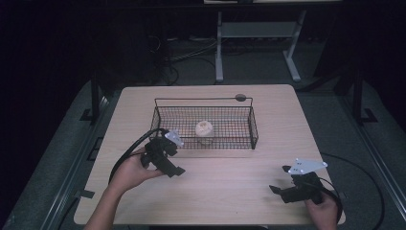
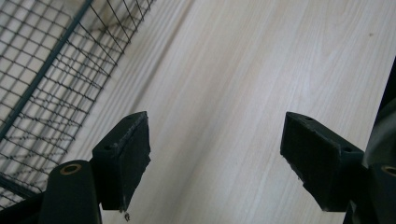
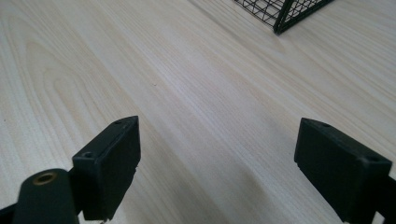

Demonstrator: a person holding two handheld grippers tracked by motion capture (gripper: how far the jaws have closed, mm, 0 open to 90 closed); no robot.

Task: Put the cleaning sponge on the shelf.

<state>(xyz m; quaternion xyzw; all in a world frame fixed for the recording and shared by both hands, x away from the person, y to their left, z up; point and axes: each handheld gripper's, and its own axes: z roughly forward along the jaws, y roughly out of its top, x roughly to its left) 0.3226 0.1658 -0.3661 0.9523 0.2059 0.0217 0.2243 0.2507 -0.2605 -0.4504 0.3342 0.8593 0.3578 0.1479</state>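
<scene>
Wire-mesh black basket (image 1: 252, 125) already held the pale round bun-like item (image 1: 204, 128), while the left gripper (image 1: 178, 168) and right gripper (image 1: 275, 189) hovered spread and empty, leaving nothing visibly pending.

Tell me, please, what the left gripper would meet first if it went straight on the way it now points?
Probably the bare table: the left gripper, fingers apart and empty, points at the wood, with the wire basket off to its side.

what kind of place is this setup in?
Probably a lab or data-collection room, not a home. A light wooden table stands alone in a dark room, cables run across the floor behind it, and a person holds two camera-bearing grippers beside a wire basket.
</scene>
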